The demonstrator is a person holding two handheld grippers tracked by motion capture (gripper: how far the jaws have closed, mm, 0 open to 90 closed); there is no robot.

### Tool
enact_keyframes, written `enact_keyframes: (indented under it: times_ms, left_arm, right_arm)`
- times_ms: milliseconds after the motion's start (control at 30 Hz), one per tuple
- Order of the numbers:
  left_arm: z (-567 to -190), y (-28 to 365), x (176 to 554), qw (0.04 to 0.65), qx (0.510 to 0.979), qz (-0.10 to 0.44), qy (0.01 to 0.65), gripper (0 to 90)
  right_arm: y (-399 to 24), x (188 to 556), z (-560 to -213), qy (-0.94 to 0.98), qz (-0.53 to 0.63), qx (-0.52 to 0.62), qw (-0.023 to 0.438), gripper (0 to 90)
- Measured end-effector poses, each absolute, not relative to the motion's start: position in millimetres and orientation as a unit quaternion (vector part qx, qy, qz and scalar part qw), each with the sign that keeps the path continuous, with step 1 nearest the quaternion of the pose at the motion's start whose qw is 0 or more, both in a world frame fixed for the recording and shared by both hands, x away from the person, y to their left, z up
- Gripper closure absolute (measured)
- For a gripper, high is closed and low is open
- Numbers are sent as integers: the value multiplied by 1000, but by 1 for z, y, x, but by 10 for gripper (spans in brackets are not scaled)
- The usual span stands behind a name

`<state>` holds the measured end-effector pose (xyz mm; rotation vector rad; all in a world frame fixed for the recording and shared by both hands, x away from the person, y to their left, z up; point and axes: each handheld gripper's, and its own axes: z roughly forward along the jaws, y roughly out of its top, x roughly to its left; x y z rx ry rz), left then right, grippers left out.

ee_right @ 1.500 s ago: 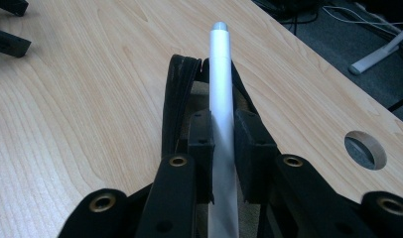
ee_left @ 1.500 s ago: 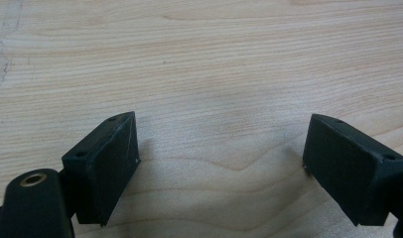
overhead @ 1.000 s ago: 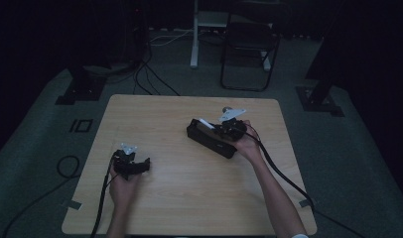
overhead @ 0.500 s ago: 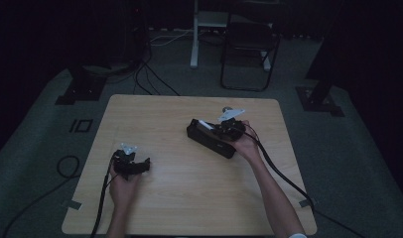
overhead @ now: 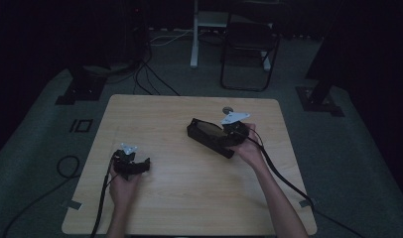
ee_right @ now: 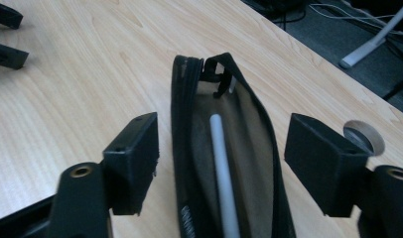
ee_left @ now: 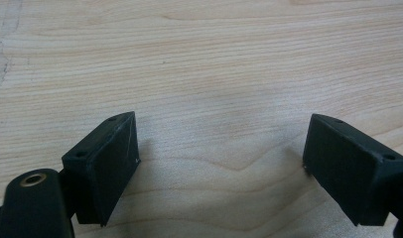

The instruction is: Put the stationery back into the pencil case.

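Note:
A black zip pouch (overhead: 207, 133) lies open on the wooden table (overhead: 189, 198), right of the middle. In the right gripper view its tan lining (ee_right: 251, 148) shows, with a white pen (ee_right: 223, 173) lying inside it. My right gripper (ee_right: 222, 144) is open, one jaw on each side of the pouch and neither touching it. In the high view that right gripper (overhead: 225, 139) sits at the pouch's near right end. My left gripper (overhead: 145, 165) rests low over the table's left part, open, with only bare wood between its jaws (ee_left: 219, 144).
A small round disc (overhead: 228, 110) lies on the table just beyond the right gripper, also seen as the disc (ee_right: 364, 136) behind the right jaw. A folding chair (overhead: 249, 44) and stand bases stand on the floor beyond the table. Cables trail off the near edge.

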<state>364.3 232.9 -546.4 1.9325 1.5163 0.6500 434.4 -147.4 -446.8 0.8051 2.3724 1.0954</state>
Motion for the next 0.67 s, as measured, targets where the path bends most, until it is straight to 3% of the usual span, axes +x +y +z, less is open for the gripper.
enact_keyframes:
  times_ms: [167, 667]
  left_arm:
    - [-546, 233, 364, 297, 726, 245, 571, 147]
    - [-546, 233, 364, 295, 727, 243, 571, 147]
  right_arm:
    - [-151, 411, -441, 845, 402, 287, 207, 228]
    - [-158, 360, -419, 834, 415, 275, 238, 219]
